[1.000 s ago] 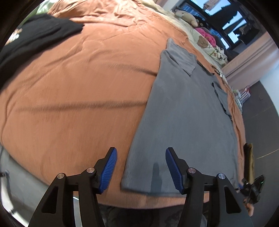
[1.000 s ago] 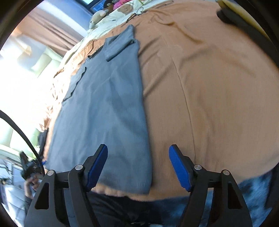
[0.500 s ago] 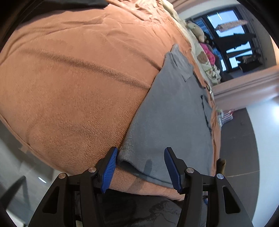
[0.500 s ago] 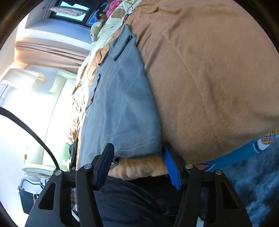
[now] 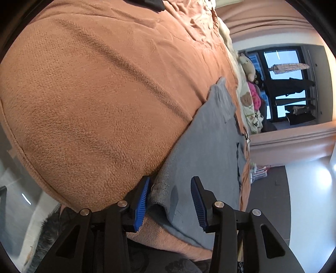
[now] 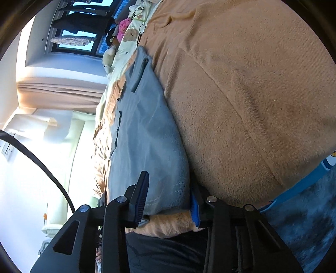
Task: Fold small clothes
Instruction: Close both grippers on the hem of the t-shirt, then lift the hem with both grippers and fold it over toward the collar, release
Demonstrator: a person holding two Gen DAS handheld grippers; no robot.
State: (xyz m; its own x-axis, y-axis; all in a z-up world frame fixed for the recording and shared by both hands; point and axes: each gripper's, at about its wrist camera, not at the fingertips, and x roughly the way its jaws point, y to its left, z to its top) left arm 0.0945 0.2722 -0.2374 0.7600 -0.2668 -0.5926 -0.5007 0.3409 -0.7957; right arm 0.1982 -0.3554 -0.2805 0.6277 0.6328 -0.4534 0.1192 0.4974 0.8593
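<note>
A grey T-shirt lies flat on an orange fleece blanket, collar end far from me. In the left wrist view my left gripper straddles the near left hem corner. Its left pad touches the frayed edge and the other pad stands apart above the cloth; the jaws are closing. In the right wrist view the T-shirt runs down to my right gripper, whose jaws are closing around the near right hem corner and a bulge of the blanket. Its right pad is half hidden behind the cloth.
The bed edge drops off just under both grippers. A black garment lies at the far side of the bed. Plush toys sit beyond the shirt near a window. A blue rug is on the floor at the right.
Both grippers have sunk to the shirt's near hem and rolled. Their jaws have narrowed around the two hem corners, and the bed now fills each view.
</note>
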